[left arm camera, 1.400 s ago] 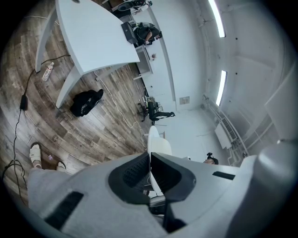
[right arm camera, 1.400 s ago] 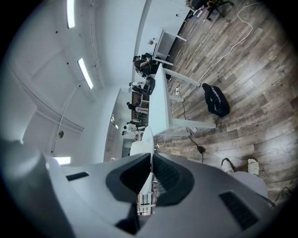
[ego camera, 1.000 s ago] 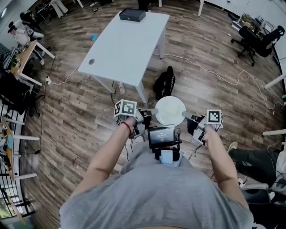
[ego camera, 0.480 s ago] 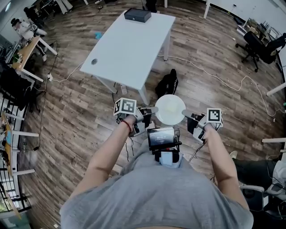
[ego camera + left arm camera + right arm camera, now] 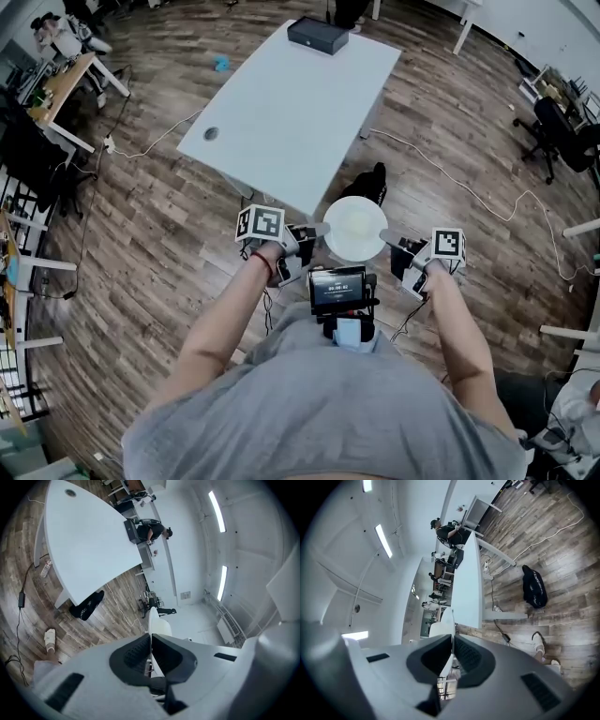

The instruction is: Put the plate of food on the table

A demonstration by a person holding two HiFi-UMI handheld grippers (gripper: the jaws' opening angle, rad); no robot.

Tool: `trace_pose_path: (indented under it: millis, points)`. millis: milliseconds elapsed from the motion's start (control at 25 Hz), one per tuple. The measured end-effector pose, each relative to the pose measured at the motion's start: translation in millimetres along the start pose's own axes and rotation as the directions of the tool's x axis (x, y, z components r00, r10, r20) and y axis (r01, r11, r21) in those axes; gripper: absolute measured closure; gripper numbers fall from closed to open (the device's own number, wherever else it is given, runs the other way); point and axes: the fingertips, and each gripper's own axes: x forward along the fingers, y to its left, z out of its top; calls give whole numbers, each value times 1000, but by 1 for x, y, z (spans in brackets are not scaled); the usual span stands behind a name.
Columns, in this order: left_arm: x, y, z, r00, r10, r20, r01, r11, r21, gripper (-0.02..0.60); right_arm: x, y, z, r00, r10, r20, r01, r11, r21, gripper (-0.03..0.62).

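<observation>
You held the plate (image 5: 356, 228) at frame centre, left gripper (image 5: 317, 231) and right gripper (image 5: 388, 238) each clamped on its rim. The table (image 5: 291, 103) filled upper centre.

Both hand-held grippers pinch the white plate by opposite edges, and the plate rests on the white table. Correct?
Not quite. The left hand-held gripper and right hand-held gripper do pinch the plate by opposite edges, but the head view shows it held in the air above the wood floor, beside the table, not resting on it.
</observation>
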Motion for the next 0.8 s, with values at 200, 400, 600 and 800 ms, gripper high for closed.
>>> trace_pose_path:
  millis: [200, 400, 600, 800]
  points:
    - [-13, 5, 51, 999, 3, 32, -3, 1000, -13, 552, 41, 14, 36, 999, -14, -32, 13, 1000, -22, 554]
    - [-23, 11, 96, 998, 6, 60, -5, 1000, -14, 552, 79, 28, 64, 998, 0, -67, -1, 1000, -19, 554]
    - [-34, 18, 132, 995, 8, 95, -6, 1000, -23, 552, 112, 36, 92, 996, -21, -92, 15, 998, -69, 554]
    - [-37, 21, 186, 991, 23, 128, -16, 998, -55, 552, 150, 49, 134, 990, -18, -140, 11, 999, -49, 554]
